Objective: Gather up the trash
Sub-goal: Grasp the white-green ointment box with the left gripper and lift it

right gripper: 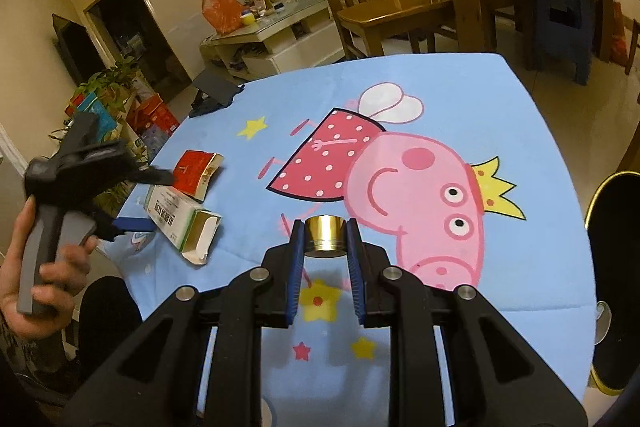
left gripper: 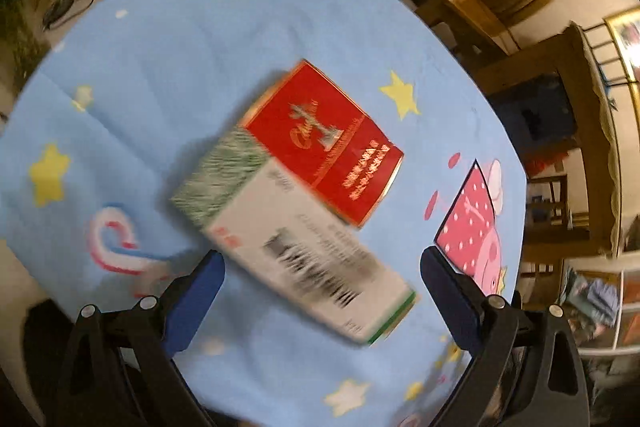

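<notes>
Near the counter's (right gripper: 520,131) left edge, the open left hand-held gripper (left gripper: 320,291) hovers over a white-and-green cardboard box (left gripper: 296,247); the right hand-held gripper (right gripper: 325,239) clamps a short gold metal cylinder (right gripper: 325,233).

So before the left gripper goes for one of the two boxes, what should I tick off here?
1. Left gripper open: ok, fingers spread wide.
2. White box between its fingers: ok, centred below them.
3. Red box clear of the white box: not ok, they lie touching.
4. Right gripper secure on gold cap: ok, shut on it.
5. White box empty: cannot tell, though one end flap is open.
6. Tablecloth flat around the boxes: ok.
</notes>
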### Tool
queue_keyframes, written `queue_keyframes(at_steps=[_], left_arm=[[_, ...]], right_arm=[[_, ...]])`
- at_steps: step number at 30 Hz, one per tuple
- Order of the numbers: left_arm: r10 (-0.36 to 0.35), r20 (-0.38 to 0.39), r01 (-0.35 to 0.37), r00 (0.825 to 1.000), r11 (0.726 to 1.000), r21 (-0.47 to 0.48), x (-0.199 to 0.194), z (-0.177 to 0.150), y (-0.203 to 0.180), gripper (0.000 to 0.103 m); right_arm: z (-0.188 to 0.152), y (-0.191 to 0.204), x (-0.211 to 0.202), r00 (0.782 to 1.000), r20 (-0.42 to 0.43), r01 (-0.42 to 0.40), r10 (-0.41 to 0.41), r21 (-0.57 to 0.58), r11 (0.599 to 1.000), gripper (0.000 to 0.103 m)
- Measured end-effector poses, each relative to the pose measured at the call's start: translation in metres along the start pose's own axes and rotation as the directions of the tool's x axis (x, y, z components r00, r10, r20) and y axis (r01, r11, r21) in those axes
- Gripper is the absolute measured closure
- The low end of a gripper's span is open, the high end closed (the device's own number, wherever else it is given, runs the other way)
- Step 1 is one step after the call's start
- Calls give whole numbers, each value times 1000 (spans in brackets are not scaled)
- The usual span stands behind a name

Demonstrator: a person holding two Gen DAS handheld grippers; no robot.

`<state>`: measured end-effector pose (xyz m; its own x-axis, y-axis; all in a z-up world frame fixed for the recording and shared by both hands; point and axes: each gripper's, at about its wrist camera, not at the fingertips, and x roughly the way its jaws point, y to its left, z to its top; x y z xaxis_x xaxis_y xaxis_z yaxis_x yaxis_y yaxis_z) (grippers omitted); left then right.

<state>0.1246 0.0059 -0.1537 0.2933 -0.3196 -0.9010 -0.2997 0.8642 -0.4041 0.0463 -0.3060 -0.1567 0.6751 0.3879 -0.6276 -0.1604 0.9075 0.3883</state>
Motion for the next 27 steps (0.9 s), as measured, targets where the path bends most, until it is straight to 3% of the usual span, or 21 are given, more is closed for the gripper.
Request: queue_keyframes(at_steps=[2,3,4,5,8,11,12,13,14,15,16,18,22,26,27], left_arm=[[9,-29,-9,1000,1000,3,10,-1,-7,9],[26,-23,-25,999,999,34,8,-5,-13,27],[41,-23,-40,999,998,50,8,-8,-13,38],[28,-27,-26,999,998,59,6,-11,-9,38],[-70,-13,70,997,996,52,-4,-18,17,45],[-208,54,212,977,974,-81,-15,-23,59,50],[-190,69,194,979,979,-59,-19,-22,65,50],[-113,85,113,990,994,12,-24,-20,59,50],[7,117,-17,993,996,85,-29,-20,51,50],[105,171,-133,980,979,156,-34,-23,41,57],[114,195,-153,974,968,197,-37,-25,36,63],[124,226,-184,966,946,268,-38,-28,24,66],[145,256,-226,956,920,320,-34,-30,12,67],[80,158,-124,984,948,294,-27,-23,16,63],[59,101,-83,993,963,258,-19,-19,20,54]], right_arm=[[-1,-3,-5,1000,8,7,-7,3,1000,82],[-2,-6,-8,1000,15,7,-8,10,1000,82],[-2,-8,-12,1000,22,7,-7,16,1000,82],[-2,-11,-15,1000,29,6,-6,22,1000,82],[-1,-16,-23,999,51,-7,4,47,999,82],[1,-17,-28,998,66,-21,18,56,998,82],[2,-16,-29,998,67,-21,18,51,998,82],[2,-15,-29,998,68,-19,15,48,999,82],[2,-13,-30,998,69,-17,14,44,999,82],[1,-13,-30,997,70,-15,12,41,999,82],[1,-12,-31,997,72,-12,9,40,999,82],[1,-14,-33,997,75,-11,7,47,999,82],[-1,-21,-35,997,80,-3,-3,72,997,82],[-2,-22,-35,997,76,0,-7,80,997,82],[-2,-21,-34,997,75,2,-8,76,997,82]])
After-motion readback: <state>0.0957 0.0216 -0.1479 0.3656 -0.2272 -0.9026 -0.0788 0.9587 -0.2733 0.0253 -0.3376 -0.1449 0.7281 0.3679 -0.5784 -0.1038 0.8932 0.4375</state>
